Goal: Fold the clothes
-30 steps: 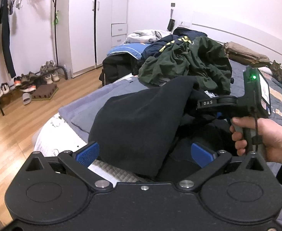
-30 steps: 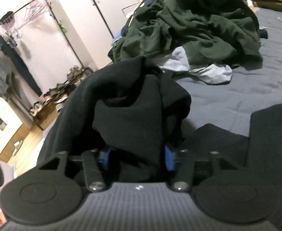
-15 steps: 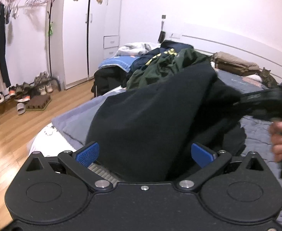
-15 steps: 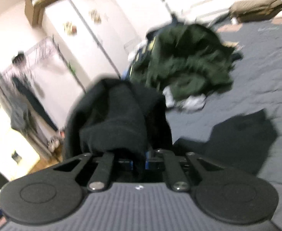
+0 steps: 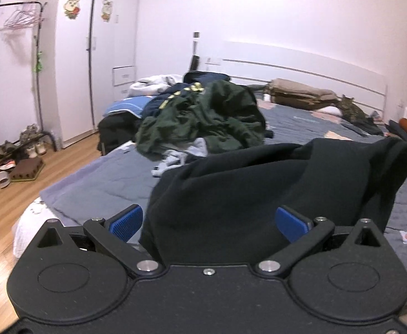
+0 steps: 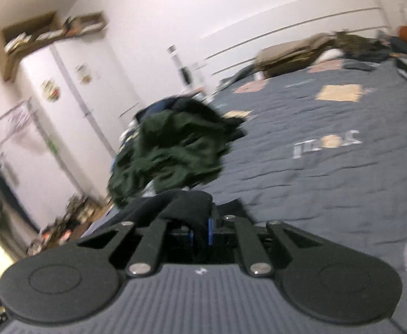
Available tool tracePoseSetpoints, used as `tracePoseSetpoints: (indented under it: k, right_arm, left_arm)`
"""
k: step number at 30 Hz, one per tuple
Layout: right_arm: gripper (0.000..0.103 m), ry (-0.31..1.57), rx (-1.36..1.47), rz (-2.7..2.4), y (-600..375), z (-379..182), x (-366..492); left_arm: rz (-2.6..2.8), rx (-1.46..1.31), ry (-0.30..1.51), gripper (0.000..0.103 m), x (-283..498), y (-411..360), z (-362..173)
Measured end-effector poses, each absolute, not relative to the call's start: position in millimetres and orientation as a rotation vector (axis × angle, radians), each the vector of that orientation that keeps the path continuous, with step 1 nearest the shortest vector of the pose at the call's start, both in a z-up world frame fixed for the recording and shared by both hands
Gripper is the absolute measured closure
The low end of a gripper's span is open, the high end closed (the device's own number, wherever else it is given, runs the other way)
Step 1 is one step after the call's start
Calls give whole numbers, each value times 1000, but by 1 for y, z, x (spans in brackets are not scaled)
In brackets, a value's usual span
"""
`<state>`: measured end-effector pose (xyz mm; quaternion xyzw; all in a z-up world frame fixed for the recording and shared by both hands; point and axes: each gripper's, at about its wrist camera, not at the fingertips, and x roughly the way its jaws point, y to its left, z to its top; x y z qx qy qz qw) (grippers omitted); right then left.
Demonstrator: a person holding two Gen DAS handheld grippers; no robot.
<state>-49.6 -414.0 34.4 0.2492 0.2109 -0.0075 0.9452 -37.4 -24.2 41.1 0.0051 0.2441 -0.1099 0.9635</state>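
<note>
Bed (image 5: pixel 114 178) is the landmark: black garment (image 5: pixel 259 194) hangs above its near edge, pinched in the clenched right gripper (image 6: pixel 200 232); left gripper (image 5: pixel 209 222) spread wide around the cloth, green pile (image 5: pixel 203 117) beyond

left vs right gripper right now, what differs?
The left gripper has its jaws spread wide, the black garment lying loose between them; the right gripper has its jaws nearly closed, pinching that garment's edge. The left view is sharp, the right blurred. Both face the bed.
</note>
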Motion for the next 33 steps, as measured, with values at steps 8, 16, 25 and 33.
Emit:
tracePoseSetpoints:
  k: [8,16,25,33]
  right_arm:
    - [93,515,389,-239,-469,16,-60]
    - [85,604,528,-242,-504,-35,-75]
    - [68,568,429,-182,-496,5,-84]
    - [44,570,389,-298,-520,-12,-102]
  left_arm:
    - [-281,37,518,0,-27,-49,29]
    - [-304,144,538,0,15,-89,14]
    - [-372,243,533,0,90,-150,6]
    - [-349,308,701,1,142,-181,-51]
